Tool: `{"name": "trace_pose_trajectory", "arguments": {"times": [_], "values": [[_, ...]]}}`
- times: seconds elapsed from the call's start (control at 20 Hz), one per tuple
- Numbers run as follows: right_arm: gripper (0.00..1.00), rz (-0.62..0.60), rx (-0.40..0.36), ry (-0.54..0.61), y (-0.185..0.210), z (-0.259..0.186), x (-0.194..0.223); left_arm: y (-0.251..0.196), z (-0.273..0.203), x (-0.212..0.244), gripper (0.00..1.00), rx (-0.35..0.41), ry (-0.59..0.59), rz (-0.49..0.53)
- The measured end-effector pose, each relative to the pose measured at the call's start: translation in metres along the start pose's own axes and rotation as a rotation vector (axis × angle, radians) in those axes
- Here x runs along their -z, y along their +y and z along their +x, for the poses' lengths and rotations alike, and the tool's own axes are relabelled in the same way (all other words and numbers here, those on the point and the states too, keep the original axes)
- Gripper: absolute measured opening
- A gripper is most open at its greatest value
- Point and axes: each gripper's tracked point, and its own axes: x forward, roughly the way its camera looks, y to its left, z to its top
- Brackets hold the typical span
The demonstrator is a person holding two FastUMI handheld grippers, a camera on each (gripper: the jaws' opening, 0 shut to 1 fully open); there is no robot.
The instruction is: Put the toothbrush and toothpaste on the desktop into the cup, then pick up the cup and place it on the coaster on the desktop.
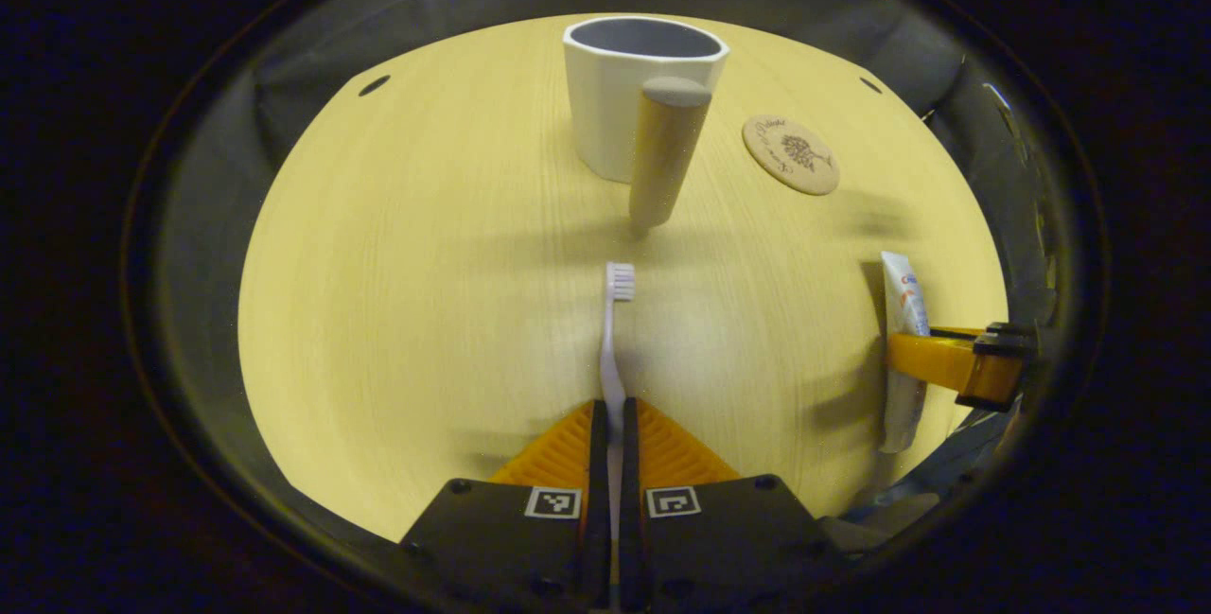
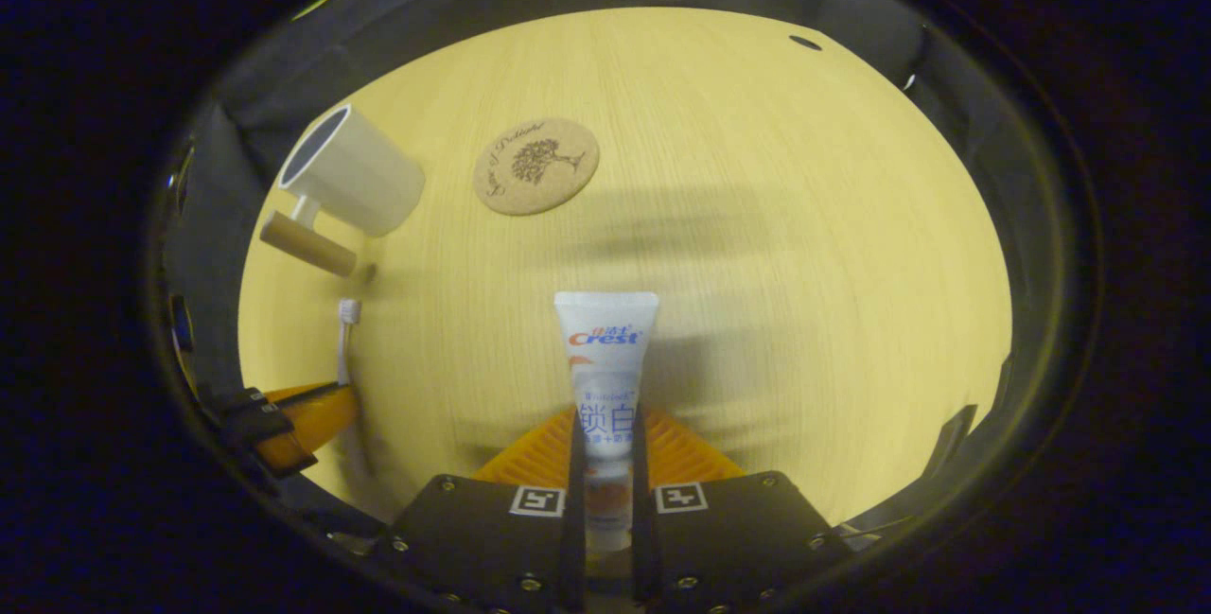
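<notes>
In the left gripper view my left gripper [image 1: 614, 415] is shut on a white toothbrush [image 1: 615, 340], bristles pointing toward the white cup [image 1: 629, 94] with its wooden handle [image 1: 667, 150]. A round cork coaster [image 1: 790, 153] lies right of the cup. In the right gripper view my right gripper [image 2: 607, 429] is shut on the white toothpaste tube [image 2: 605, 349], which points up the table. There the cup [image 2: 355, 169] stands far left, the coaster [image 2: 536, 166] beside it, and the left gripper [image 2: 303, 415] with the toothbrush [image 2: 346, 340] sits at the left edge.
The light wooden tabletop [image 1: 426, 264] has small dark holes near its far corners [image 1: 374, 84]. Dark booth cloth rings the table. The right gripper [image 1: 956, 363] holding the toothpaste [image 1: 903, 311] appears at the right edge of the left gripper view.
</notes>
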Motion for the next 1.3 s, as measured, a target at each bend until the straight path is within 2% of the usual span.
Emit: {"name": "trace_pose_trajectory", "arguments": {"times": [0.05,0.15,0.2,0.4,0.7,0.9,1.3], "values": [[0.21,0.007,-0.006,-0.013,0.000,-0.002,-0.002,0.000,0.001,-0.001,0.17,0.012,-0.019,-0.008],[0.20,0.004,-0.010,-0.026,-0.001,-0.004,-0.003,0.001,-0.002,-0.002,0.14,0.030,-0.044,-0.022],[0.20,0.007,-0.025,-0.038,0.001,-0.008,-0.004,0.001,-0.004,-0.004,0.08,0.041,-0.063,-0.032],[0.21,-0.006,-0.081,-0.100,0.012,-0.026,-0.010,-0.007,-0.022,-0.009,0.07,0.117,-0.154,-0.090],[0.20,-0.036,-0.150,-0.233,0.031,-0.062,-0.031,0.008,-0.058,-0.028,0.08,0.119,-0.306,-0.134],[0.20,-0.074,-0.162,-0.328,0.041,-0.084,-0.048,0.018,-0.086,-0.053,0.08,0.109,-0.434,-0.136],[0.20,-0.127,-0.211,-0.529,0.064,-0.128,-0.083,0.029,-0.139,-0.129,0.07,0.143,-0.717,-0.131]]}}
